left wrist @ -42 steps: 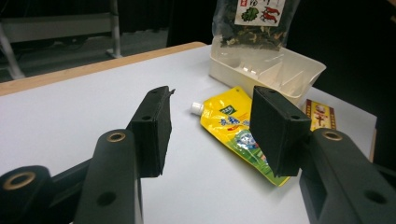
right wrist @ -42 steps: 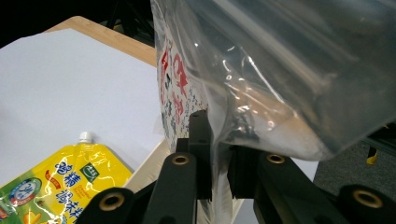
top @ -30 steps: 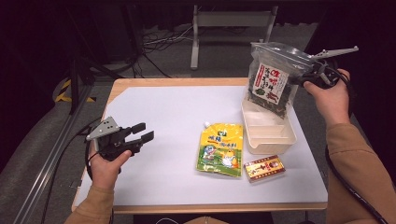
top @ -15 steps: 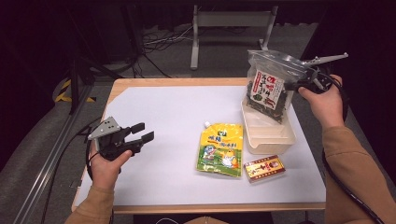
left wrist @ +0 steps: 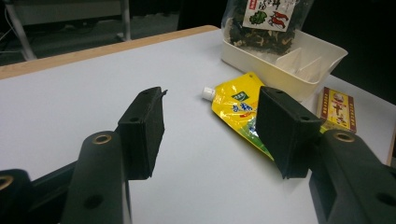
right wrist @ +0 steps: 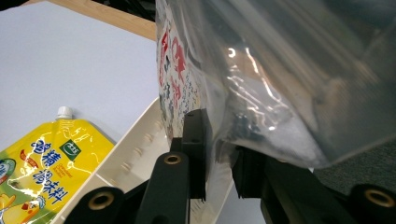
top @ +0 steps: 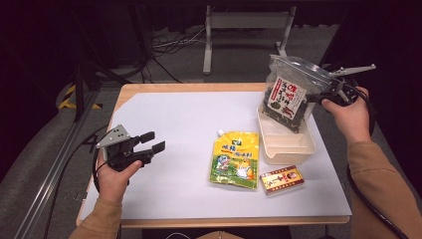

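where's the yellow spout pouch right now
In the high view the yellow spout pouch lies flat on the table, right of centre, left of the white tray and beside the small red box.

Red and black East Asian characters on the white label of the clear seaweed bag (top: pixel 287 97), blue characters on the yellow spouted pouch (right wrist: pixel 39 170), yellow characters on the red box (top: pixel 282 179), none clearly legible
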